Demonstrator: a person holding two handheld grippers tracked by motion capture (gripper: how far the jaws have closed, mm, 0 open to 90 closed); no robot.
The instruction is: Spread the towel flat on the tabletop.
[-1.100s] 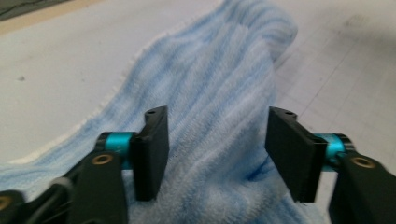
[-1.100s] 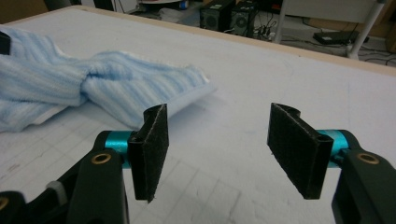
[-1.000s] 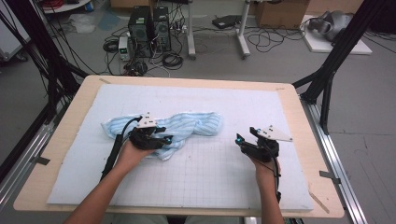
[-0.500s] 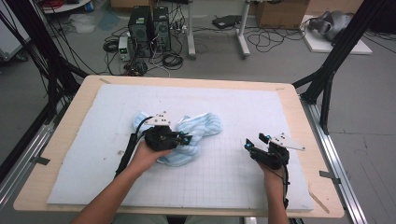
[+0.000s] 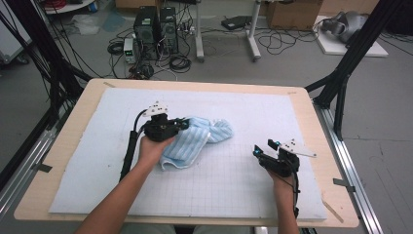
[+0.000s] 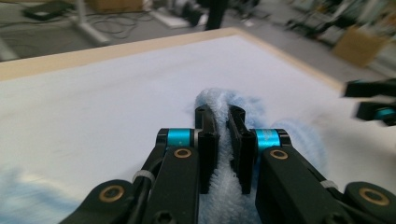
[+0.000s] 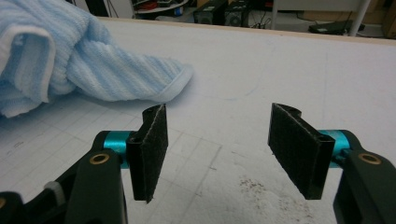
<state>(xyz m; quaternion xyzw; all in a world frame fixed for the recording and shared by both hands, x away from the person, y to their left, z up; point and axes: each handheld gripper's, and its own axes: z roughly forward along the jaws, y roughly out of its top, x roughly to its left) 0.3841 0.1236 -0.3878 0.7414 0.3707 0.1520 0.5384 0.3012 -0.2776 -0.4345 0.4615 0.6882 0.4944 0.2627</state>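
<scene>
A light blue striped towel lies bunched near the middle of the pale grid mat. My left gripper is at the towel's left end. In the left gripper view its jaws have just been closing, and the left gripper is shut on a fold of the towel, which is pinched between the pads and lifted a little. My right gripper hovers over bare mat to the right of the towel. In the right gripper view the right gripper is open with nothing between its pads, and the towel lies ahead to its left.
The mat covers a wooden table with a narrow bare rim. Black frame posts stand at the table's far corners. Computers and cables sit on the floor beyond the far edge.
My left gripper has shut on the towel's left end and carried it to the right and slightly up, bunching the cloth. The right gripper has stayed about where it was, still open.
</scene>
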